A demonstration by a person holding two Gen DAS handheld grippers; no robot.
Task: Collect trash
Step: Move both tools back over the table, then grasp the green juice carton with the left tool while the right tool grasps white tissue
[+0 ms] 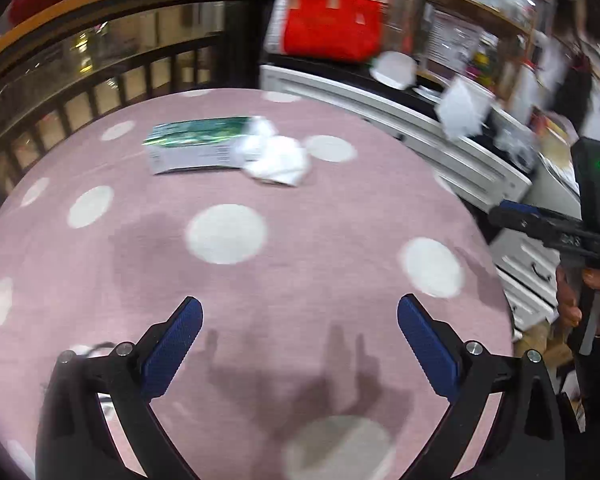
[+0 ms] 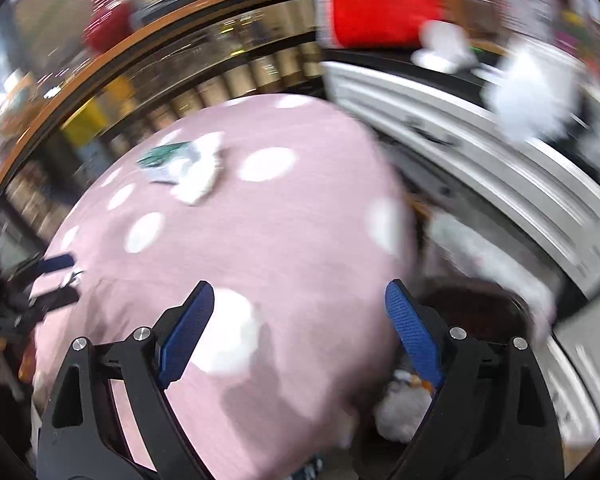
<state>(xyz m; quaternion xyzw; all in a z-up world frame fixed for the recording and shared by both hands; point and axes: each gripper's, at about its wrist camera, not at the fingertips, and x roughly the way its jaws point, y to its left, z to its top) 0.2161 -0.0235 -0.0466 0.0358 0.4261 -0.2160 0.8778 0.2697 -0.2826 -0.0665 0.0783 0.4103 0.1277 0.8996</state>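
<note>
Both claws are spread wide and hold nothing: the left claw (image 1: 300, 312) hovers over the pink dotted desk (image 1: 340, 208), the right claw (image 2: 300, 300) over its 3 o'clock edge. At 12 o'clock, well apart from both, crumpled white paper (image 1: 276, 158) touches a green-and-white carton (image 1: 196, 146). A careless pinch may nudge the carton away or catch only the paper. A bin-like dark container (image 2: 472, 308) sits blurred below the right claw.
</note>
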